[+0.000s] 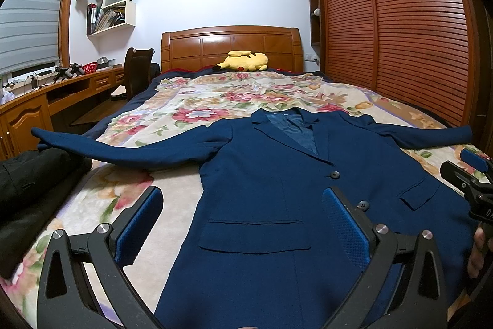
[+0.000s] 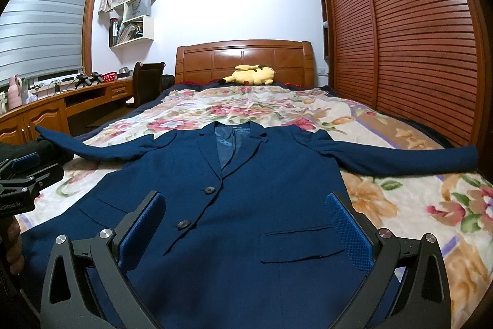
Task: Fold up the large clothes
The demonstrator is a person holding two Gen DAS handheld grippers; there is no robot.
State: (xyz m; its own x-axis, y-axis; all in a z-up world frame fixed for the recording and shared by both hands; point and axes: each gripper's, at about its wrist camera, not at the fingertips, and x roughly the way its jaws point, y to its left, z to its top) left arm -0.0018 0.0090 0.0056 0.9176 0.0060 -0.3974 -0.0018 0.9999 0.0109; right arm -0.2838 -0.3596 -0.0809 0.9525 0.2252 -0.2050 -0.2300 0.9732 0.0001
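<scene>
While the navy jacket [image 2: 246, 205] lies flat and unfolded on the bed [image 2: 416, 205], left gripper [image 1: 243, 224] and right gripper [image 2: 243, 224] hover with jaws apart, empty; folding is not begun, and a sleeve [image 2: 400, 159] likely needs grasping first.

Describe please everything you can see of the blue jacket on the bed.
The navy blazer lies face up and flat on the floral blanket, collar toward the headboard, hem toward the cameras. Both sleeves are spread out sideways; the left cuff rests on a dark garment. It looks like woven suit cloth, with notched lapels, a shinier blue lining at the neck, two dark buttons, both fastened, and two flap pockets. It is unfolded. Neither open gripper holds it.
</scene>
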